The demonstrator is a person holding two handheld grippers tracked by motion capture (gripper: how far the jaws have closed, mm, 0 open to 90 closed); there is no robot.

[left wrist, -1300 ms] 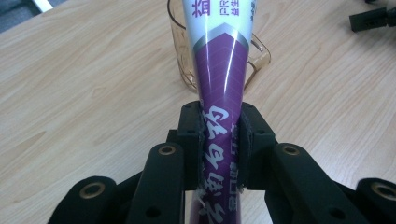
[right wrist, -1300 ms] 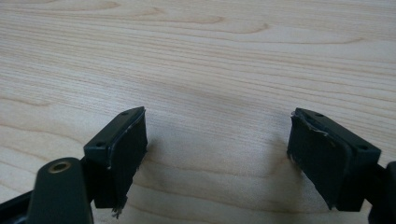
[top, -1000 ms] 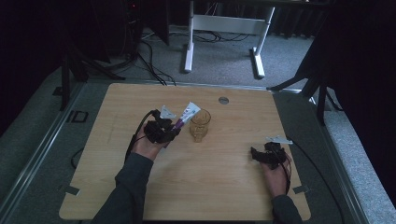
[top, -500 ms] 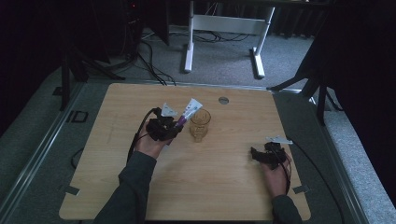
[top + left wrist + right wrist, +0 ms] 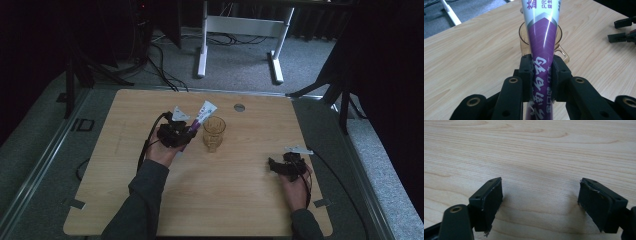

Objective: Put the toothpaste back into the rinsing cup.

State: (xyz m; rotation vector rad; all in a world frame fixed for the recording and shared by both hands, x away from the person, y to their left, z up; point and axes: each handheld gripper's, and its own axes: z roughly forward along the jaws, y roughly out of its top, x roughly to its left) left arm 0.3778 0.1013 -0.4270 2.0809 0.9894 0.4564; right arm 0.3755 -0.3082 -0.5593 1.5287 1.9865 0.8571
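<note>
Landmark: clear amber-tinted glass mug with a handle (image 5: 213,133), standing upright near the middle of the light wooden table (image 5: 240,210).

Left gripper (image 5: 186,134), just left of the mug: jaws clamped on the lower body of a purple-and-white plastic toothpaste tube (image 5: 543,47). In the high view the tube's white end slants up toward the mug's rim. In the left gripper view the tube (image 5: 543,47) lines up over the mug's mouth (image 5: 524,32).

Change over the last second: almost none. The tube sits at the same slant beside the mug, the grip has not slackened, and the mug has not shifted.

Right gripper (image 5: 280,165), well to the right of the mug and nearer the person: jaws spread wide, nothing between the pads (image 5: 490,197), resting low over bare wood.

Judgement: the tube seems poised for placing into the mug; insertion not yet begun.
</note>
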